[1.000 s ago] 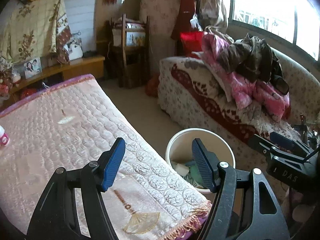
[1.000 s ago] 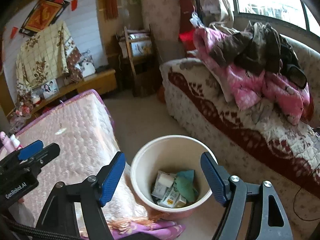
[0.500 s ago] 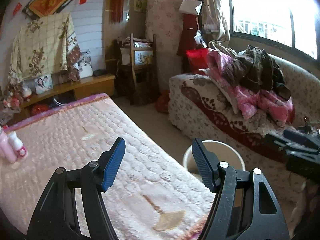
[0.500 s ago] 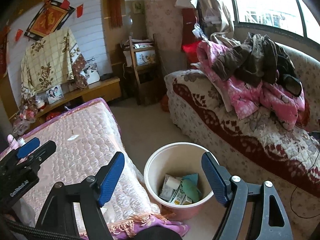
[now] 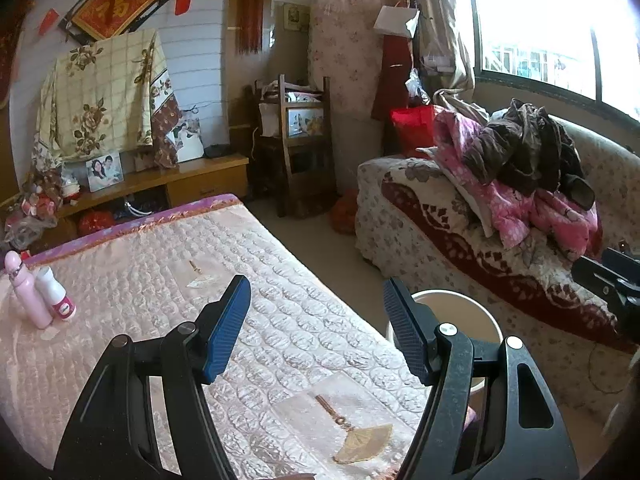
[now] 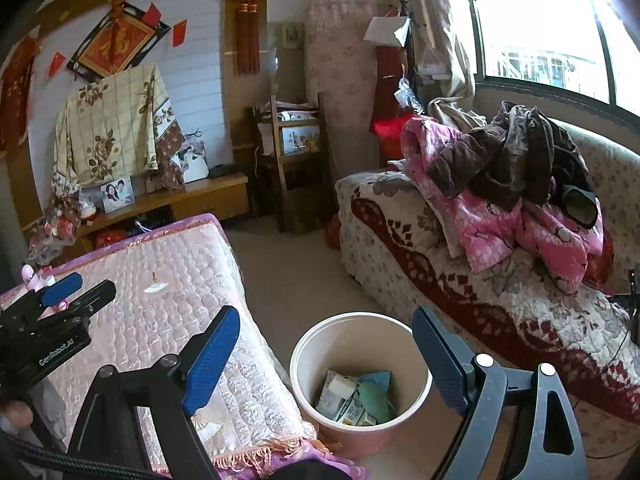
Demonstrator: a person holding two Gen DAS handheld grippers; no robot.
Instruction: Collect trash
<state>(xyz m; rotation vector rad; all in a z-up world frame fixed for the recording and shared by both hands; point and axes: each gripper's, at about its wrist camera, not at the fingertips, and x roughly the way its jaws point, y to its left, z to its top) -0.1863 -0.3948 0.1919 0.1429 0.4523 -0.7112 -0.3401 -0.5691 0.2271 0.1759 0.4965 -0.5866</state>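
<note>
Both tongs empty, fingers spread wide: left tongs over the quilted worktop, right tongs above the bin on the floor beside it. Trash already sits in the bin: cartons, something teal.

Step in hand looks like scanning for a next piece. Likely candidates: the small pale scrap mid-worktop, maybe another scrap by the two pink bottles. Approach low and flat, pinch an edge, avoid snagging the quilt or tipping bottles.

Hard to tell: whether the scraps are loose or embroidery; bottles trash or not; the left view shows only the bin's rim.
</note>
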